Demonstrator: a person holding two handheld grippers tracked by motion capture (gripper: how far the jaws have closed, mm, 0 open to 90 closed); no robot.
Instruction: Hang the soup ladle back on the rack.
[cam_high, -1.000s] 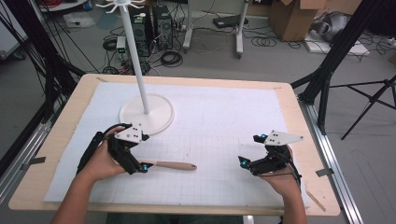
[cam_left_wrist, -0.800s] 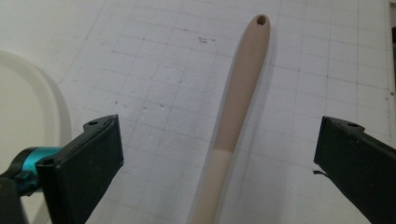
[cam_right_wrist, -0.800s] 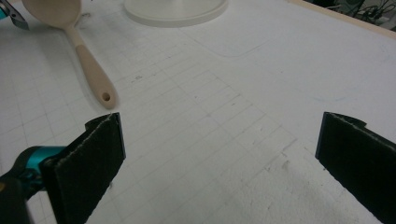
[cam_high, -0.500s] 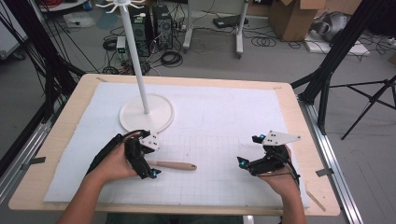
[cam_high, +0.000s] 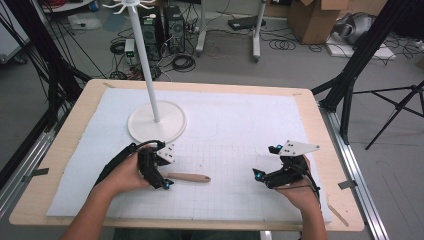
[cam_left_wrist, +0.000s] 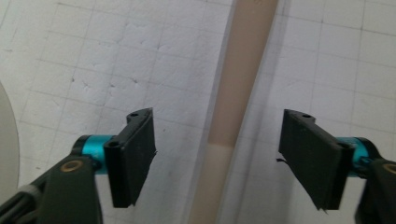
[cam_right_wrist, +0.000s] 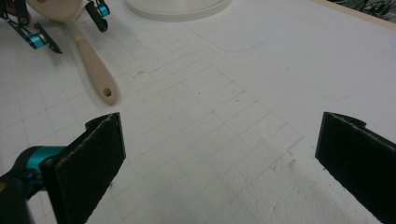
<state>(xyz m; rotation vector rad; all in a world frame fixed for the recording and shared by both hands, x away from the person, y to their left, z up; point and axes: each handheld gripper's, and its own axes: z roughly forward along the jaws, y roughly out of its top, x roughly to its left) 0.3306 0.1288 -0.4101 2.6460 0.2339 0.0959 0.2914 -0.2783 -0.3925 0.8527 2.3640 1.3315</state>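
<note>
A pale wooden spoon (cam_high: 189, 177) lies on the white mat, its handle pointing right; a hole shows at the handle's end (cam_right_wrist: 108, 92). My left gripper (cam_high: 164, 183) hovers over the spoon's head end, open, with one jaw on each side of the handle (cam_left_wrist: 239, 88) and not touching it. In the left gripper view the left gripper (cam_left_wrist: 218, 117) has a wide gap on both sides of the wood. From the right gripper view the left gripper (cam_right_wrist: 67, 25) straddles the spoon near its bowl. My right gripper (cam_high: 258, 175) is open and empty over bare mat at the right (cam_right_wrist: 219, 122).
A white stand with a round base (cam_high: 157, 121) and a tall pole (cam_high: 145, 55) rises just behind the left hand. The gridded white mat (cam_high: 235, 125) covers most of the wooden table (cam_high: 320, 125). Cables and tripod legs are on the floor beyond.
My left gripper has moved right and toward the spoon, turning so that its jaws now straddle the handle. The right gripper has stayed put.
</note>
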